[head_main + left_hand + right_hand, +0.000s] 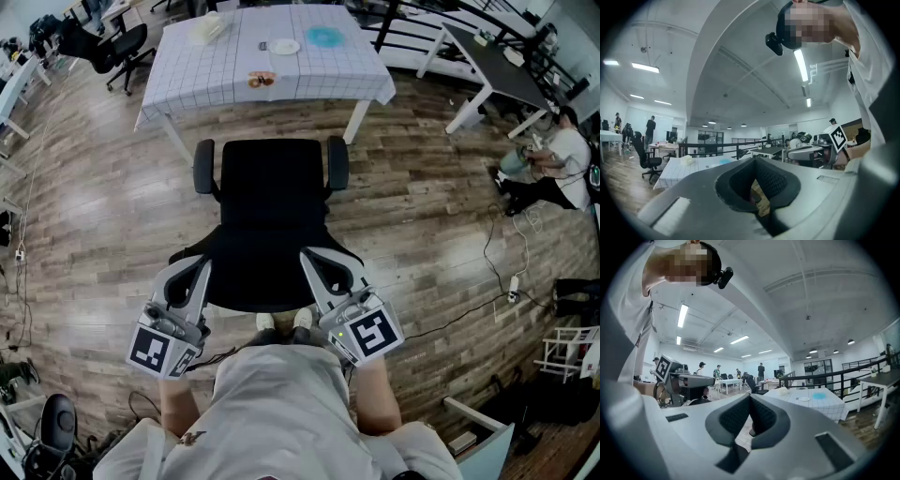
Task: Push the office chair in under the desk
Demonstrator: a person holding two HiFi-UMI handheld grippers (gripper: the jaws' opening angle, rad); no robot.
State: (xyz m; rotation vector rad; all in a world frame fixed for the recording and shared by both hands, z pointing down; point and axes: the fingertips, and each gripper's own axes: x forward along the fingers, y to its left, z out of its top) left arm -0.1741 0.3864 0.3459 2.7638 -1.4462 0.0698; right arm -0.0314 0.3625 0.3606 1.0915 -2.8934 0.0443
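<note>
A black office chair stands on the wood floor with its seat facing the desk, which wears a white checked cloth. The chair's far edge is close to the desk's near edge. My left gripper is shut at the left side of the backrest. My right gripper is shut at the right side. Contact with the backrest cannot be made out. The left gripper and right gripper each show meeting pads with nothing between them. The desk lies ahead.
The desk holds a white plate, a blue disc and a white bundle. A second black chair stands at the far left. A seated person, a dark table and floor cables are on the right.
</note>
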